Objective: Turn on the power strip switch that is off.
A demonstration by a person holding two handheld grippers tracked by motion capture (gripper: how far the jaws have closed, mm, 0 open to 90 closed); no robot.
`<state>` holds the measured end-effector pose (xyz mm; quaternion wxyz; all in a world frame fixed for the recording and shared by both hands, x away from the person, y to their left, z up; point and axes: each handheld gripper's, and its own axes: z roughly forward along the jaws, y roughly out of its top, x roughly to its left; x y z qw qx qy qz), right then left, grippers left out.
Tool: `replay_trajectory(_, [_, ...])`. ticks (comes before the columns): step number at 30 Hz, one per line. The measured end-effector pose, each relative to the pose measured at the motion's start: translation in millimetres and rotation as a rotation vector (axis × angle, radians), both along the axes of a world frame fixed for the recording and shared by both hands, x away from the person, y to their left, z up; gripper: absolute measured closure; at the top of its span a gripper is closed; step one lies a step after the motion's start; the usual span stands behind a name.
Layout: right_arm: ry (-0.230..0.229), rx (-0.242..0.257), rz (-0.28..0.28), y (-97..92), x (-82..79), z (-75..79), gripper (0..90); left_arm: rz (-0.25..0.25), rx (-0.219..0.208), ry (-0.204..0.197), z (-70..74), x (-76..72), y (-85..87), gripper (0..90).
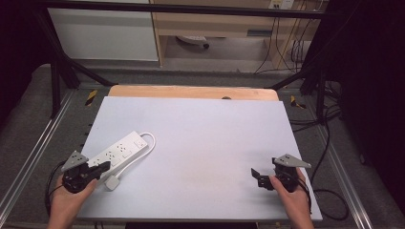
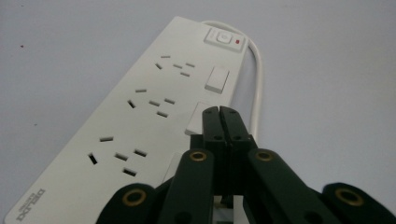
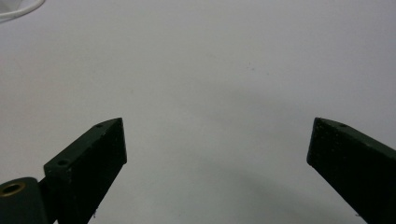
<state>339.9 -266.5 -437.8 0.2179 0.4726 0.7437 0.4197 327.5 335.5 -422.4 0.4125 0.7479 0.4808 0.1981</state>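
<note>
A white power strip (image 1: 120, 150) lies slantwise on the left of the table, and its cable (image 1: 152, 140) loops back to a white plug (image 1: 112, 183) near the front edge. My left gripper (image 1: 103, 167) rests at the strip's near end, beside the plug. In the left gripper view its jaws are pressed together with nothing between them, and the left gripper (image 2: 219, 111) hovers over the strip (image 2: 135, 116) next to a row of small switches. The main switch (image 2: 224, 38) shows a red light. My right gripper (image 1: 258, 176) is at the front right, held open (image 3: 217, 126) over bare table.
A pale blue mat (image 1: 205, 138) covers the table, with a wooden edge (image 1: 191, 91) at the far side. Metal frame rails (image 1: 28, 157) run along both sides. Black cables (image 1: 329, 191) lie on the floor at the right. A piece of the white cable (image 3: 18, 9) appears far off.
</note>
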Motion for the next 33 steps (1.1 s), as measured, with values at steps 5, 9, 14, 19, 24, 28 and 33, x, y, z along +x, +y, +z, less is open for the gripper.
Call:
replay_trajectory(5, [0.004,0.003,-0.003,-0.8,-0.9,-0.1,5.0,0.005,0.011,0.007,-0.8,1.6,1.7,90.0])
replay_trajectory(9, [0.005,0.004,-0.002,-0.7,-0.7,-0.1,5.0,0.019,0.011,0.016,-2.7,2.5,7.1,90.0])
replay_trajectory(14, [0.006,0.003,0.0,-0.2,-0.5,-0.1,5.0,0.026,0.007,0.027,-5.1,3.8,11.1,90.0])
replay_trajectory(19, [0.006,0.001,0.0,-0.5,-0.5,-0.1,5.0,0.026,0.012,0.032,-5.9,4.6,11.5,90.0])
replay_trajectory(24, [0.005,0.004,0.002,-0.2,-0.4,0.0,5.1,0.029,0.016,0.031,-6.3,6.1,11.6,90.0])
replay_trajectory(28, [0.007,0.001,0.004,-0.2,-0.5,0.0,5.1,0.036,0.019,0.03,-6.8,6.4,12.5,90.0])
replay_trajectory(33, [0.007,0.005,0.003,-0.1,-0.6,0.0,5.1,0.035,0.033,0.039,-8.4,7.2,11.6,90.0])
